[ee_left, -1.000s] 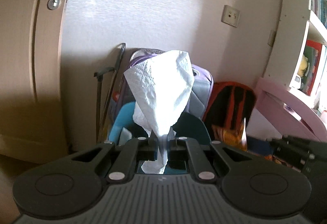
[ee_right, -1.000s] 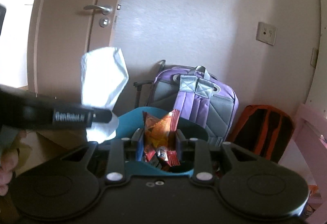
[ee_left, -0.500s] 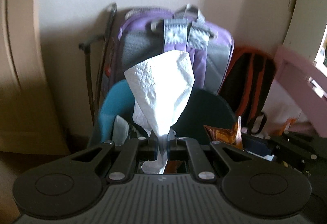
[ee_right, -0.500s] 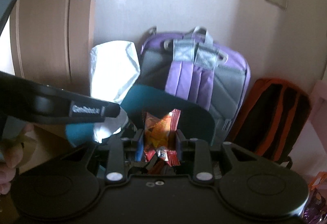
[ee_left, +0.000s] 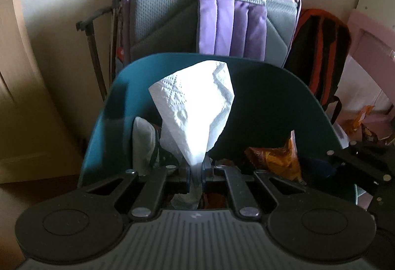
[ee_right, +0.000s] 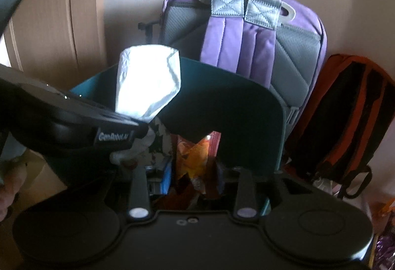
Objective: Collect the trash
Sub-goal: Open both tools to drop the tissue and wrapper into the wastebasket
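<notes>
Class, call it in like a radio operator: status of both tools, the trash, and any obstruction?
Left tool shut on paper towel. Right tool shut on snack wrapper. Both over teal bin. Nothing in the way.

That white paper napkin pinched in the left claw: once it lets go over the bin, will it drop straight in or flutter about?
The paper napkin looks thin, embossed and creased, so it is probably very light and may drift rather than drop. It stands up from the left gripper in a loose cone, so it has some stiffness but should crumple easily. Held over the teal bin, it will likely land inside.
</notes>
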The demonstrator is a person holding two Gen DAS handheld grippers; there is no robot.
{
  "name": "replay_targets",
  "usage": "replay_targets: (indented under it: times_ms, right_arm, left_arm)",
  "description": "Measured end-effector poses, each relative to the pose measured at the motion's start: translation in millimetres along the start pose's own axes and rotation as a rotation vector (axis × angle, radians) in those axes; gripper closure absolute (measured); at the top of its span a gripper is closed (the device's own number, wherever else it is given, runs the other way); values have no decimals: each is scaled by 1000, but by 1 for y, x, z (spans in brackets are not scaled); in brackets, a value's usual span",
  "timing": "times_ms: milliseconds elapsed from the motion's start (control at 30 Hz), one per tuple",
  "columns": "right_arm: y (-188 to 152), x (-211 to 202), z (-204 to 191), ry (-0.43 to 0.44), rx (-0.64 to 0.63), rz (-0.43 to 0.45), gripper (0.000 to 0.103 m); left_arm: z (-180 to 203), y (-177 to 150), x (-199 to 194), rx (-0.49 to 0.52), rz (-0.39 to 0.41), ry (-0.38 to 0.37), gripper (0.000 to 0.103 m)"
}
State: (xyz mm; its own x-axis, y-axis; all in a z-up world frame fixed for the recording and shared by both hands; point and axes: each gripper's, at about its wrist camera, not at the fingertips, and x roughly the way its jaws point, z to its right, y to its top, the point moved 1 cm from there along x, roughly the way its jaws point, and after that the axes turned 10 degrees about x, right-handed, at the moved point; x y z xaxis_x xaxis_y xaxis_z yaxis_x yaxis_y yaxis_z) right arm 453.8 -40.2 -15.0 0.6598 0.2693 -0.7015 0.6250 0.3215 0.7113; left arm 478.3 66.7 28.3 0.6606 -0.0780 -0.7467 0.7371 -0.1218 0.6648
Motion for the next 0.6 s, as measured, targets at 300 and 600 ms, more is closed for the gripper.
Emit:
replay_targets:
  times_ms: [300, 600]
  right_arm:
    - [4, -2, -1, 8, -19, -1, 48]
    - [-1, -37, -11, -2, -19, 53, 41]
  left_arm:
    - [-3, 1, -2, -24, 12, -7, 56]
    - [5, -7, -42, -36, 62, -7, 45]
